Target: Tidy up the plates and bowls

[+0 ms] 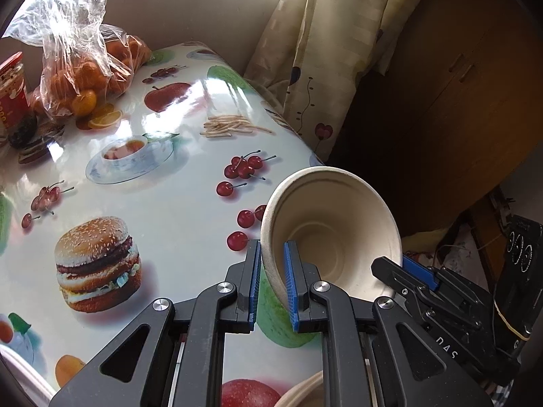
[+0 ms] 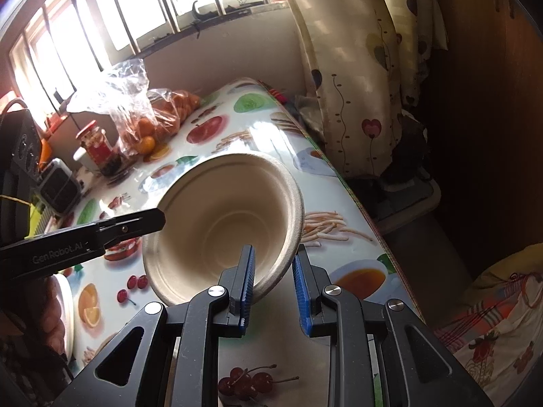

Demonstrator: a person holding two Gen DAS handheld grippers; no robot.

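A beige paper bowl [image 1: 334, 224] is held tilted above the table, its mouth facing both cameras. My left gripper [image 1: 273, 257] is shut on its left rim, one blue pad inside and one outside. My right gripper [image 2: 273, 269] straddles the opposite rim of the same bowl [image 2: 227, 224], but a gap shows between its right pad and the rim, so I cannot tell if it grips. The right gripper [image 1: 404, 268] shows at the bowl's right rim in the left wrist view. The left gripper [image 2: 159, 220] shows at the bowl's left rim in the right wrist view.
The table [image 1: 176, 203] has a glossy food-print cloth. A bag of oranges [image 1: 85, 78] and a red-lidded jar [image 1: 13, 98] stand at the back left. White plate rims show at the near edge [image 1: 302, 390] and at the left [image 2: 66, 312]. A curtain [image 1: 325, 51] hangs beyond the right edge.
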